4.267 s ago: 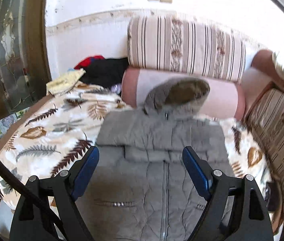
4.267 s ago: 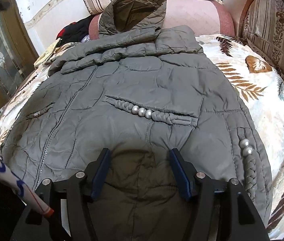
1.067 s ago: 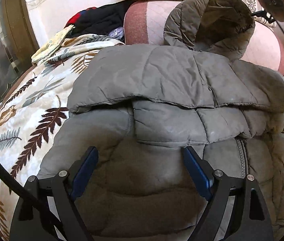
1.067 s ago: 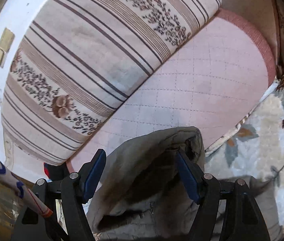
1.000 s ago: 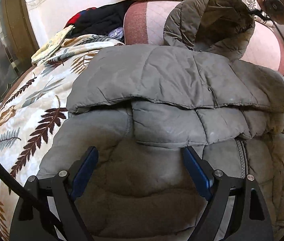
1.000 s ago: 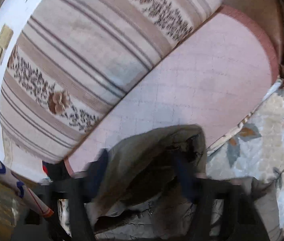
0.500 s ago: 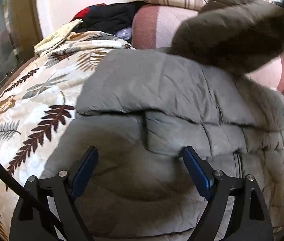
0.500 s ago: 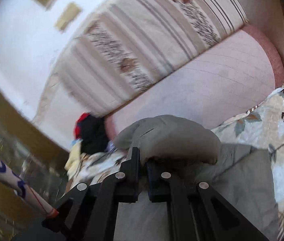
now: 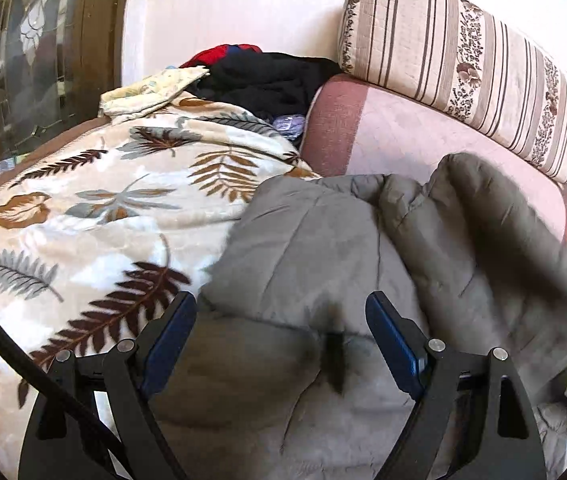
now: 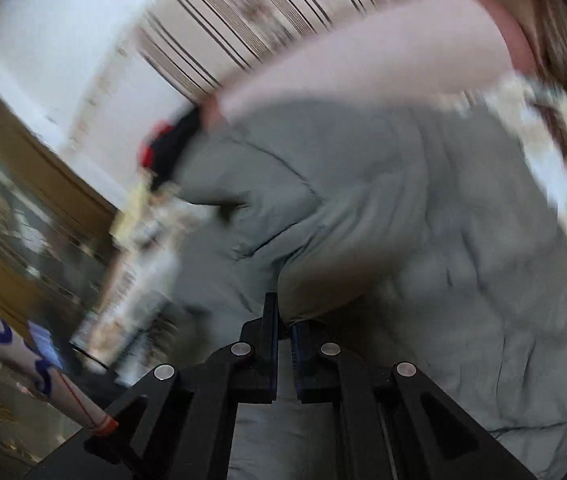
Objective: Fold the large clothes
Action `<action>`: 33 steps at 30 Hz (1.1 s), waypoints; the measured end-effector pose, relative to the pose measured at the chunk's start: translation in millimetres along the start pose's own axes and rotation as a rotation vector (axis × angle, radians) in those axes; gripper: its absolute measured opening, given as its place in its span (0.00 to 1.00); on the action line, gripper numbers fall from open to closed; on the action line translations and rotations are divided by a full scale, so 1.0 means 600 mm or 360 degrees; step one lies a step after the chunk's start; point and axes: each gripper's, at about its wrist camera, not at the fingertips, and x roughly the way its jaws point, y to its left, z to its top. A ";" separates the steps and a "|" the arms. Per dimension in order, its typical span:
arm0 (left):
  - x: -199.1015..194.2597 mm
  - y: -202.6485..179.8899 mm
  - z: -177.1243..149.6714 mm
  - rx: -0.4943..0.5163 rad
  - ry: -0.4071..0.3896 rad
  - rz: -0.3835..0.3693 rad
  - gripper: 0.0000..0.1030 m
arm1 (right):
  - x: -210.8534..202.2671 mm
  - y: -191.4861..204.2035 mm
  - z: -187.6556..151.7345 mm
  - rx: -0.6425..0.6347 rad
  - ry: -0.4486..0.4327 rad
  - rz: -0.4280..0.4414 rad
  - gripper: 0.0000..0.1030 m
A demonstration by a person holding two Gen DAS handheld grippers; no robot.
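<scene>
Underneath, a leaf-print blanket [image 9: 95,216] covers the bed, seemingly beside a glazed door [image 9: 31,76].

left gripper [image 9: 281,336] open, right gripper [image 10: 284,334] clamped

1. Left gripper [image 9: 281,330]: jaws wide apart, blue pads facing each other, nothing pressed between them; it hangs above the jacket.
2. Jacket [image 9: 315,248]: grey-olive, quilted, lying on the blanket, its upper part folded over the body.
3. Hood [image 9: 495,240]: blurred, lying over the jacket's right side, in front of the bolster.
4. Blanket [image 9: 83,216]: cream with brown and grey leaf print, spread to the left of the jacket.
5. Bolster [image 9: 395,140]: pink, behind the jacket; striped cushion [image 9: 463,60] rests on top of it.
6. Dark clothes [image 9: 267,76]: heaped at the back left, beside the bolster; a pale yellow cloth [image 9: 151,92] lies just left of them.
</scene>
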 end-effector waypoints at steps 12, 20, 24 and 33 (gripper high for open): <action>0.073 -0.140 -0.001 0.0340 0.0149 -0.0241 0.83 | 0.102 -0.076 -0.043 0.0111 0.0124 -0.0039 0.06; 0.133 -0.140 -0.022 0.0396 0.0278 -0.0077 0.94 | 0.037 -0.065 -0.028 -0.0060 0.0164 -0.0066 0.14; 0.128 -0.136 -0.025 0.0406 0.0266 -0.0067 0.94 | -0.048 -0.045 0.005 -0.0231 -0.0044 -0.0124 0.13; 0.128 -0.132 -0.022 0.0410 0.0264 -0.0069 0.94 | 0.006 -0.062 0.151 -0.0299 -0.0172 -0.0280 0.13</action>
